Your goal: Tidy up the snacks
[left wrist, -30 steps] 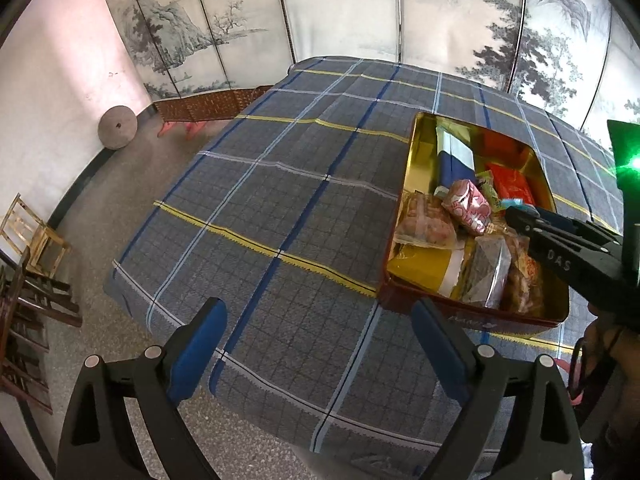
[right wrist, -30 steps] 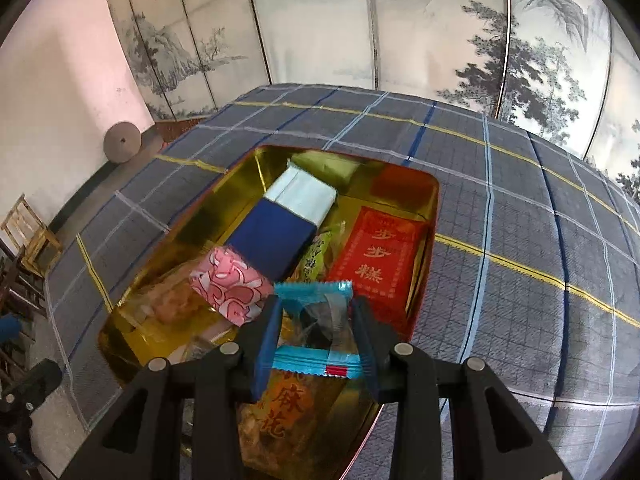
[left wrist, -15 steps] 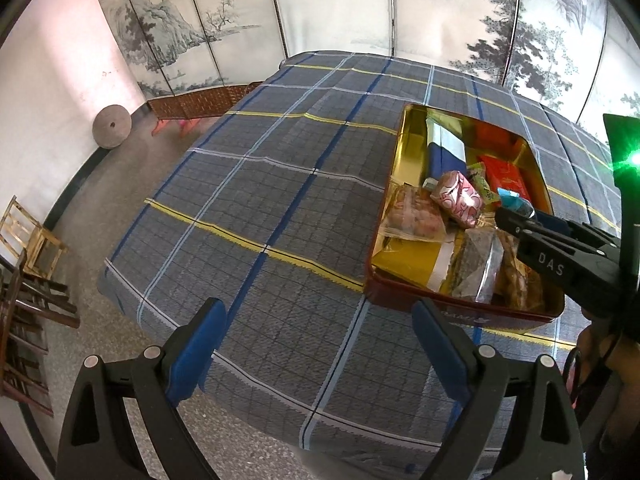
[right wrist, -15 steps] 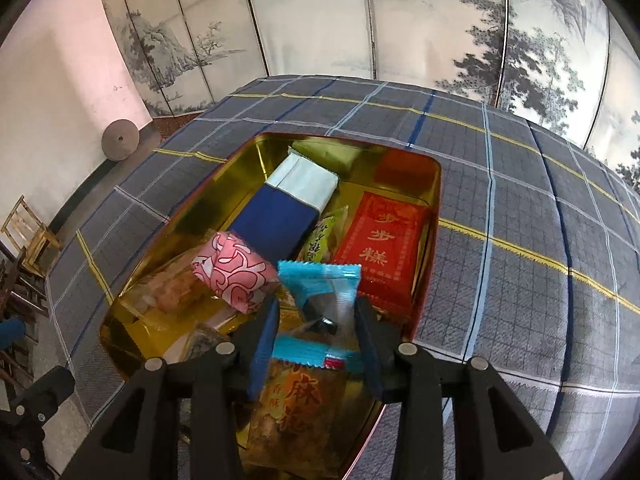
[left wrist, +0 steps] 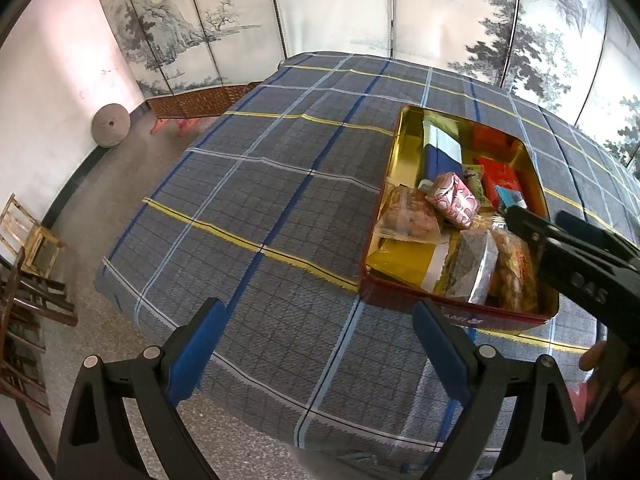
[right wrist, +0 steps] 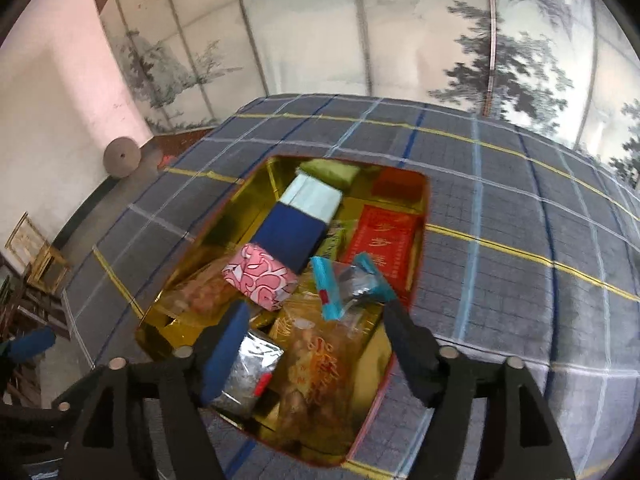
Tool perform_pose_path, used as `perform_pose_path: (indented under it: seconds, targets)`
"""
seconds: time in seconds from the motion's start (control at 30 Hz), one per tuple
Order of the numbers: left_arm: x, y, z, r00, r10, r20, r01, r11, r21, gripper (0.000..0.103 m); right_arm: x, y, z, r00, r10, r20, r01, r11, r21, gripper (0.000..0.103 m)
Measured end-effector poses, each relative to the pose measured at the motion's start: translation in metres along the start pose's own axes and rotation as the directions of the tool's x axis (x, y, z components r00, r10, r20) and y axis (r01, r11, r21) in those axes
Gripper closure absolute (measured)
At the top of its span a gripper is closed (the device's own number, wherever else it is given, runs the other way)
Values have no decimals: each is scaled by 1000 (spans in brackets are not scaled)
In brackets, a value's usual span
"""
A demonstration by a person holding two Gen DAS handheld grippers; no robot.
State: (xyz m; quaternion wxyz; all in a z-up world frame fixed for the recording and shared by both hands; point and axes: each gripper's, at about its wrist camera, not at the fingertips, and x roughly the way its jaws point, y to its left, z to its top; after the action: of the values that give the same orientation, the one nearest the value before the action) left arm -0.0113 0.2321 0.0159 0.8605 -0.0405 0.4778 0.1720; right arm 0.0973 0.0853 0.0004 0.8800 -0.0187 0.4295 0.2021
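A red tin with a gold inside (left wrist: 460, 314) (right wrist: 256, 184) sits on the plaid tablecloth and holds several snack packs. The blue-ended clear packet (right wrist: 350, 284) (left wrist: 510, 198) lies tilted on the other snacks, free of the pads. My right gripper (right wrist: 316, 318) hangs above the tin's near end, its jaws opening wide with nothing pressed between them; the left wrist view shows it (left wrist: 520, 216) reaching in from the right. My left gripper (left wrist: 320, 320) stands open over bare cloth left of the tin. A pink patterned pack (right wrist: 260, 278), a blue-and-white box (right wrist: 298, 228) and a red pack (right wrist: 382, 240) lie inside.
The plaid tablecloth (left wrist: 240, 200) spreads wide to the left of the tin. A painted folding screen (left wrist: 400, 12) stands behind the table. Wooden chairs (left wrist: 28, 264) and a round stone disc (left wrist: 111, 125) are on the floor at left.
My right gripper let go of the blue-ended packet, spread wide and pulled back and up a little. The packet dropped onto the snacks, tilted. My left gripper stayed where it was.
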Motion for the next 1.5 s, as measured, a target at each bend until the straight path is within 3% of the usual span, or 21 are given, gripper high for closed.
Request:
perform_pose_path:
  seconds: [0.07,0.5,1.5]
  targets:
    - [0,-2,0,1000,-3,0,3,1000,2,10,-8,-1,-4,1000,-15,-8,15,1000,1,19]
    - [-2,-19,0,1000,-22,-2,22,999,28,10,-32,-10,-40,987,-155,-51,154,988,-24,19]
    - [-3,-31,5,1000,-16,-6,16,999,50,10,-28,-8,-49,988,-107,-110,106,994,-15,19]
